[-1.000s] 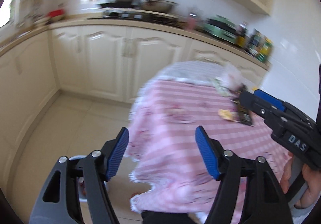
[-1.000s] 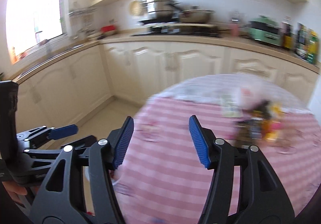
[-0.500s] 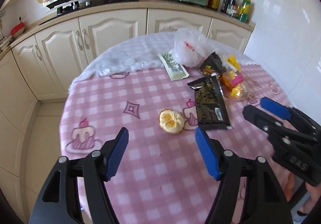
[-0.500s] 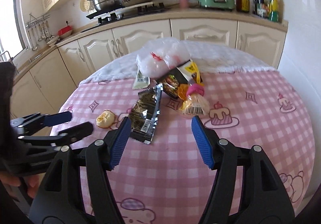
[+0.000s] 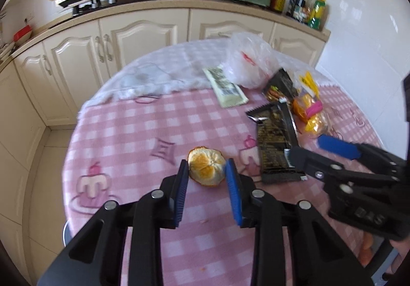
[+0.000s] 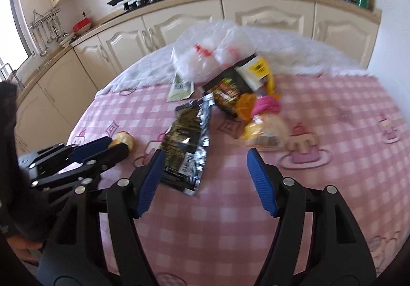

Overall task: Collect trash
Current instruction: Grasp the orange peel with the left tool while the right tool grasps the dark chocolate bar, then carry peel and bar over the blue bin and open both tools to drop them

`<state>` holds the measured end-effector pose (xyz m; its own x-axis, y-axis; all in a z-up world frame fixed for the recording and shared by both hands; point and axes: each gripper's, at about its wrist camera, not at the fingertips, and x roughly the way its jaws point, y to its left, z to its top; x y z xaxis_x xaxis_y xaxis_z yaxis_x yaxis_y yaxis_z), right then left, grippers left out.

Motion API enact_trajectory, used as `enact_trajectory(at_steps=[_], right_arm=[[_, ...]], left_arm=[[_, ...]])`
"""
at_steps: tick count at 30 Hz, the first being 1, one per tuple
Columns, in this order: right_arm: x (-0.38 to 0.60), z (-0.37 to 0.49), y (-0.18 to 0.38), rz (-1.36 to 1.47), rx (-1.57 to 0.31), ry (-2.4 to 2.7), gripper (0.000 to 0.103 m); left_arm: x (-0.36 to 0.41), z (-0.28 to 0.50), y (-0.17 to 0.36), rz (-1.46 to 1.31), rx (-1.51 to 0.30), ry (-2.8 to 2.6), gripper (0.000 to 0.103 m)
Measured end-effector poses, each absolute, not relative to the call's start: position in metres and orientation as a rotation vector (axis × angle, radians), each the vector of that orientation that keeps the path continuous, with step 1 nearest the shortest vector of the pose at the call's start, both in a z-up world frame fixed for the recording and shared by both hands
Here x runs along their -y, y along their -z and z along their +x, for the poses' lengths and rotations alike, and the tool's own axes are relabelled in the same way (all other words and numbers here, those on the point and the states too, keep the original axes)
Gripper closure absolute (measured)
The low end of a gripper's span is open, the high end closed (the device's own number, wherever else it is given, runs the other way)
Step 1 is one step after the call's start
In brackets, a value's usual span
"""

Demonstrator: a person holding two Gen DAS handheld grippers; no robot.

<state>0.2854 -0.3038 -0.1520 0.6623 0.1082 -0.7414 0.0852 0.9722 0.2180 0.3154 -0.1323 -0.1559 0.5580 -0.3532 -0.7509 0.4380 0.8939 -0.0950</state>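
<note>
An orange peel (image 5: 207,169) lies on the pink checked tablecloth (image 5: 133,137). My left gripper (image 5: 206,170) has its blue pads close on either side of the peel, touching or nearly touching it; it also shows in the right wrist view (image 6: 116,143). A black snack wrapper (image 6: 188,147) lies in front of my right gripper (image 6: 205,157), which is open and empty just above the table. Behind the wrapper lie a clear plastic bag (image 6: 210,55), a pale green packet (image 5: 225,87) and several yellow, pink and black wrappers (image 6: 258,109).
The round table (image 6: 333,111) stands close to cream kitchen cabinets (image 5: 143,37) and a white wall at the right. A white furry cloth (image 5: 153,73) covers the table's far part. A counter with pots and bottles runs behind. The floor (image 5: 46,147) shows at the left.
Both grippers have come down over the table. My left gripper has narrowed around the orange peel. My right gripper has moved closer to the black wrapper and stays open.
</note>
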Motion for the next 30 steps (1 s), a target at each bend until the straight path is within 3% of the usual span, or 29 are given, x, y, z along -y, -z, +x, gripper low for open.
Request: enact_trajectory(at_steps=[8, 9, 10, 11, 14, 24, 30], right_arm=[[0.278, 0.319, 0.157, 0.175, -0.888, 0.033, 0.038], [0.273, 0.322, 0.157, 0.135, -0.888, 0.045, 0.044], [0.271, 0.322, 0.157, 0.118, -0.884, 0.048, 0.059], [0.268, 0.321, 0.156, 0.107, -0.879, 0.038, 0.066], [0.261, 0.315, 0.152, 0.067, -0.855, 0.01, 0.078], [0.224, 0.274, 0.12, 0.055, -0.742, -0.09, 0.083], [0.14, 0.271, 0.102, 0.038, -0.692, -0.27, 0.083]], left_arm=[[0.091, 0.311, 0.142, 0.065, -0.813, 0.42, 0.074], [0.087, 0.31, 0.141, 0.058, -0.81, 0.419, 0.074], [0.084, 0.31, 0.14, 0.051, -0.807, 0.415, 0.074], [0.081, 0.309, 0.14, 0.045, -0.804, 0.413, 0.074], [0.068, 0.309, 0.138, 0.012, -0.798, 0.406, 0.074], [0.018, 0.294, 0.13, -0.058, -0.758, 0.379, 0.074], [-0.041, 0.281, 0.129, -0.112, -0.735, 0.31, 0.074]])
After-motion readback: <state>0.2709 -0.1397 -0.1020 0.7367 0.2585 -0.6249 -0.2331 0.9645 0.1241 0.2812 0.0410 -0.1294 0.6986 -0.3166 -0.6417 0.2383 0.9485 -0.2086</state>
